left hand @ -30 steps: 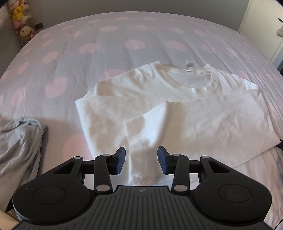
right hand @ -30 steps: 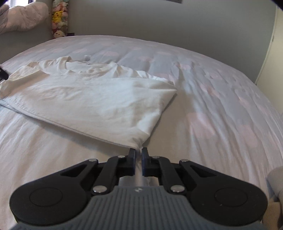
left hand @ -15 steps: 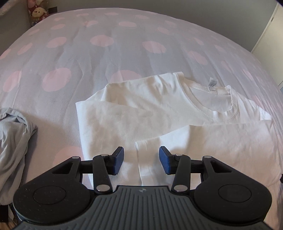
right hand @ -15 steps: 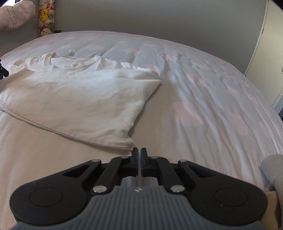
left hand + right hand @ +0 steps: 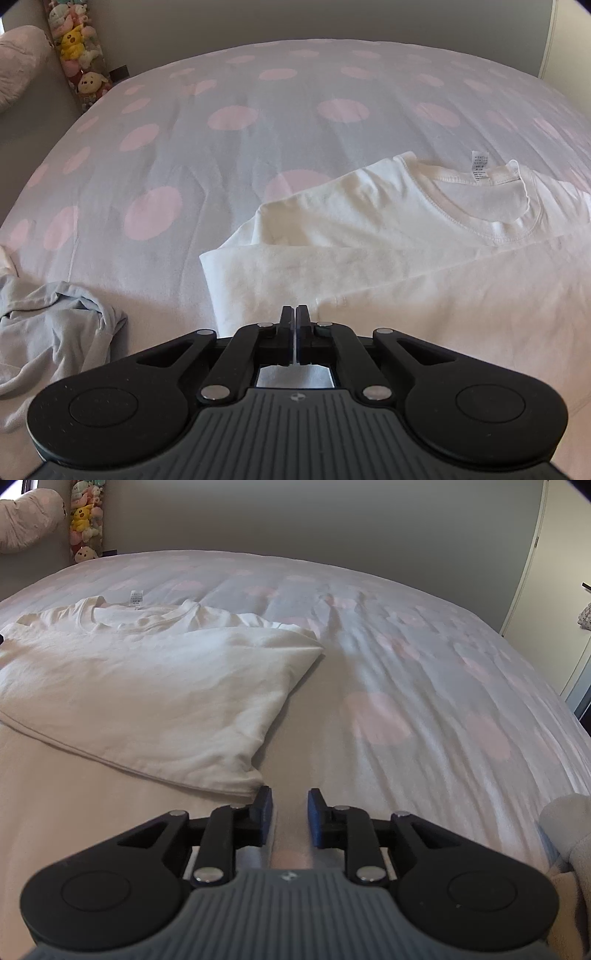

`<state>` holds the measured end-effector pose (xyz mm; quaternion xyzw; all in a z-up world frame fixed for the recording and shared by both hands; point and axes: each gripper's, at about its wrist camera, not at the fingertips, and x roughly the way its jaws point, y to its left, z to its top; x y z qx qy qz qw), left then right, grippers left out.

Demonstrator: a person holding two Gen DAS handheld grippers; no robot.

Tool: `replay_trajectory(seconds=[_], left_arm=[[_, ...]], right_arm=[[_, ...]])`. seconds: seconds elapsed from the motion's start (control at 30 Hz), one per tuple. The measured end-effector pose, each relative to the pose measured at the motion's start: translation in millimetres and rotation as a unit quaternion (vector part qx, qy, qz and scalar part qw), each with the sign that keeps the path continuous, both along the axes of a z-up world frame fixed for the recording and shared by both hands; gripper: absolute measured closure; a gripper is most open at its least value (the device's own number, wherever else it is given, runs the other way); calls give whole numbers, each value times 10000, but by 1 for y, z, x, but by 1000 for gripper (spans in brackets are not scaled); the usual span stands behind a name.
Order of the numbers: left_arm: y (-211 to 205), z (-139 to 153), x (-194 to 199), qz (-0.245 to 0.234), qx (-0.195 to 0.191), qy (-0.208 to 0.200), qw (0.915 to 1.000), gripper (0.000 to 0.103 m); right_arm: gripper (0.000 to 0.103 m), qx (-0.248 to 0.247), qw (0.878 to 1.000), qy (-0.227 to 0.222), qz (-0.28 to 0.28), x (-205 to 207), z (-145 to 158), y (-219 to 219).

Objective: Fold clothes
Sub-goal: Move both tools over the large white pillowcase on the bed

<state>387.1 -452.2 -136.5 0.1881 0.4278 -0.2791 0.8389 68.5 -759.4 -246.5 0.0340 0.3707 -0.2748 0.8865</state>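
While left claw (image 5: 295, 317) clamps white tee (image 5: 369, 236), grey garment (image 5: 48, 325) only in left view, right claw (image 5: 290, 812) released.

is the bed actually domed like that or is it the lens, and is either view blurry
Left wrist view: fisheye bulges the bedspread; white t-shirt sharp, evenly lit. Right wrist view: same bulge, the t-shirt's near edge soft, a shadow beside it.

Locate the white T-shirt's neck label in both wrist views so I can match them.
Left wrist view: the neck label sits upper right, at the far edge of the white T-shirt collar.
Right wrist view: the neck label sits upper left, again at the collar's far edge.
Shared landmark: the stack of plush toys against the wall, upper left in both.
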Motion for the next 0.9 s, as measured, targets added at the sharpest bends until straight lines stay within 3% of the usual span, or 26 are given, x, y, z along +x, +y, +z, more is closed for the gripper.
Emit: replay_trajectory(seconds=[0.13,0.5,0.7,0.9], left_arm=[[19,9,-13,-27,-110,92,9999,85],[112,33,-100,-158,-57,789,9967,62],[142,42,-167,-986,313,882,9907,62],[158,50,-239,-2025,599,885,9734,59]], right_arm=[[71,97,9999,-39,-75,-3,-2,-3],[67,422,9984,315,-204,-3,0,3],[62,589,9966,567,121,-29,24,35],[59,1026,9858,688,1138,-67,50,101]])
